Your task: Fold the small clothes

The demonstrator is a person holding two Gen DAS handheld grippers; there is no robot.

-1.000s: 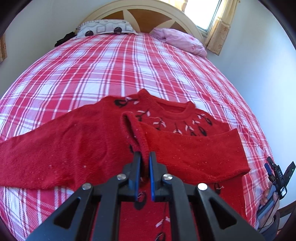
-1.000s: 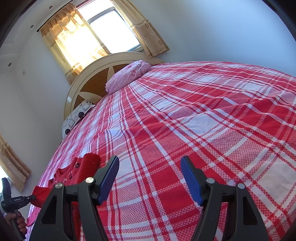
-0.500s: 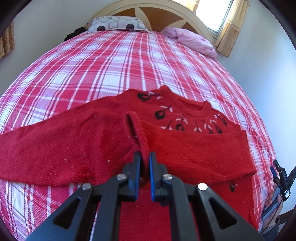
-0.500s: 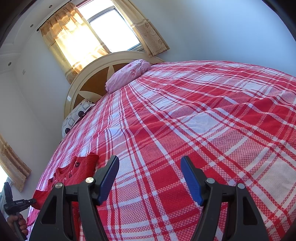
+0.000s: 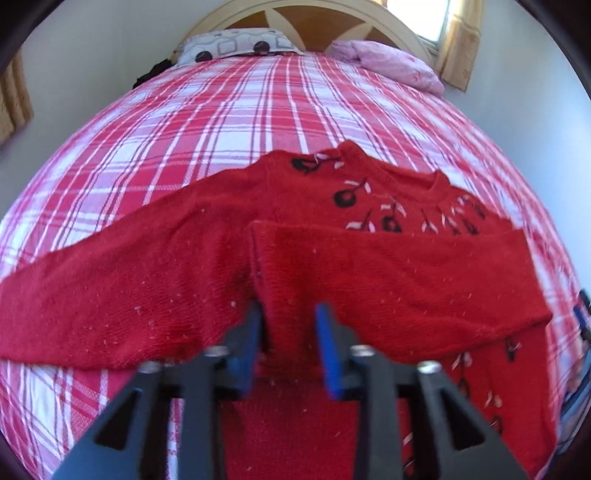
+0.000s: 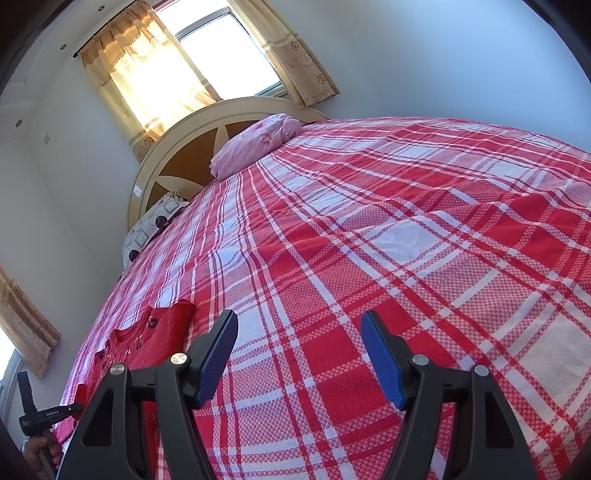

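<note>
Lying on: bed [image 5: 236, 122], red plaid cover — wide bare stretch toward the headboard [image 5: 280, 22]
Sweater [image 5: 155, 266]: red knit, cherry motifs, one sleeve folded across chest
Left gripper [image 5: 288, 332]: fingers parted, straddling the sleeve cuff
Right gripper [image 6: 299, 354]: fingers wide, holding nothing — above bare cover

The red sweater [image 5: 369, 266] is blurred, its hem hidden behind the jaws.

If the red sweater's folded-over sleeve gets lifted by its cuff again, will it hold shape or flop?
Probably flop: the red sweater is soft knit, and its folded sleeve drapes limply across the body. It likely grips rather than slides on the plaid bedspread, since the fuzzy knit lies settled on woven cloth.
</note>
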